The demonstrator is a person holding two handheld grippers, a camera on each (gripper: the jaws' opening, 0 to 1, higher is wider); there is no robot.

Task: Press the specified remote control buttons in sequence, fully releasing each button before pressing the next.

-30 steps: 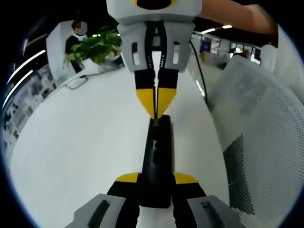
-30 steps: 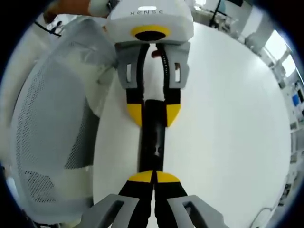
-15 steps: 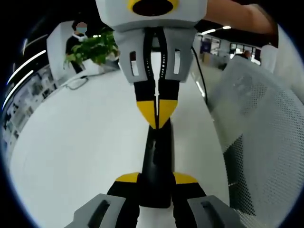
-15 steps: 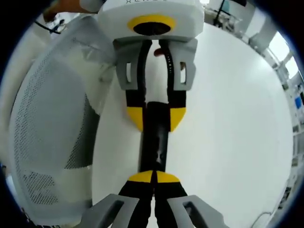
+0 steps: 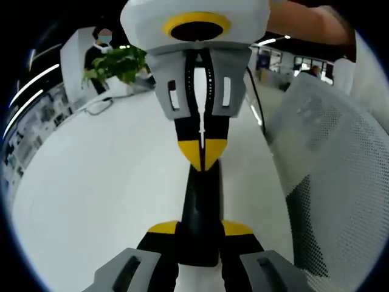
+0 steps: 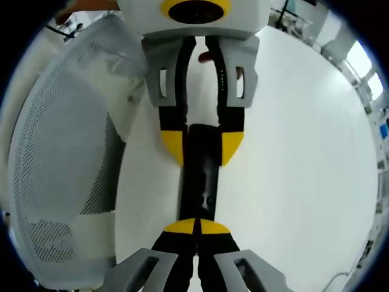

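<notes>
1. Over the last second the right hand-held gripper (image 5: 203, 155), its yellow tips pinched together, has crept further along the remote control (image 5: 200, 213) toward the left hand-held gripper (image 5: 199, 234).
2. The left hand-held gripper clamps the remote's near end, holding it over the white bench (image 5: 109, 176).
3. In the right gripper view the closed tips (image 6: 196, 227) rest on the remote (image 6: 200, 182), so a button press seems under way; which button cannot be told.
4. A mesh chair (image 5: 340, 164) stands beside.

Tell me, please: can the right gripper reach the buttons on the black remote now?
Probably yes. The right gripper is shut, its fingers set right over the remote, which the left gripper holds at its near end above the white table. Nothing lies between; actual contact is unclear.
</notes>
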